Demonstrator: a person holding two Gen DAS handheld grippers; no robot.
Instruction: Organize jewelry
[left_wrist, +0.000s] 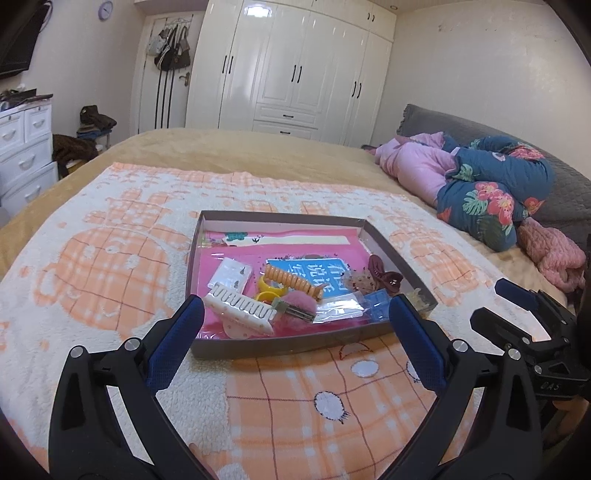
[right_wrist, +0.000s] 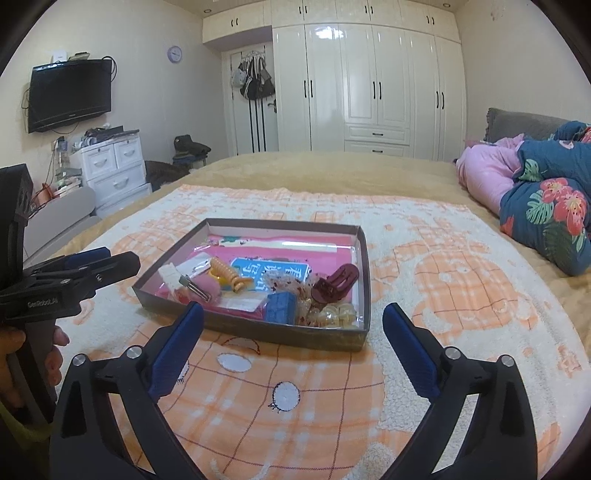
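- Left wrist view: where the orange-and-white blanket (left_wrist: 110, 258) covers the bed (left_wrist: 229, 147), a shallow grey tray (left_wrist: 280, 345) lies flat, its near wall just beyond the left hand-held gripper (left_wrist: 295, 314), whose blue pads stand wide apart with nothing between them.
- Contents: white comb clip (left_wrist: 240, 308), orange coil tie (left_wrist: 295, 282), yellow ring (left_wrist: 269, 290), pink pompom clip (left_wrist: 299, 306), maroon claw clip (left_wrist: 384, 275), all toward the tray's near half; the far half shows bare pink lining.
- Right edge: right hand-held gripper (left_wrist: 517, 295), apart from the tray.
- Right wrist view: right hand-held gripper (right_wrist: 293, 328) spread wide, empty, short of the tray (right_wrist: 258, 334); open blanket (right_wrist: 461, 266) on all sides.
- Left edge: left hand-held gripper (right_wrist: 103, 262), held by a hand (right_wrist: 29, 354), beside the tray's left corner.
- Far right: folded floral quilt (right_wrist: 554, 210), well apart.
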